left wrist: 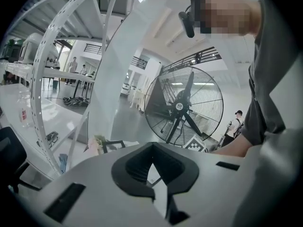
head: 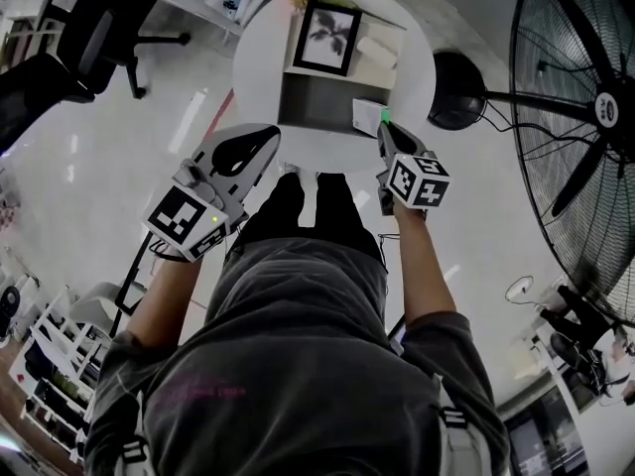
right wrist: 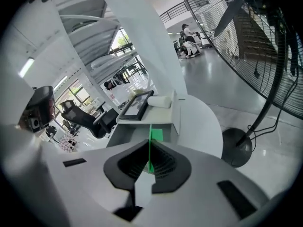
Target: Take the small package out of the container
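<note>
A small flat package (head: 368, 117), white with a green edge, stands at the right end of the open grey container (head: 316, 102) on the round white table (head: 256, 92). My right gripper (head: 385, 133) is shut on the package's near edge. In the right gripper view the package (right wrist: 151, 145) shows edge-on as a thin green sheet pinched between the black pads (right wrist: 166, 167), with the container (right wrist: 132, 130) just beyond. My left gripper (head: 260, 141) hovers at the table's near left edge, shut and holding nothing; its view shows the pads (left wrist: 137, 167) meeting at the tips.
A framed picture (head: 327, 38) lies behind the container, with a white roll (right wrist: 160, 100) beside it. A large floor fan (head: 585, 117) stands to the right of the table. A black office chair (head: 94, 38) is at the far left. A white shelf unit (head: 69, 335) stands near my left side.
</note>
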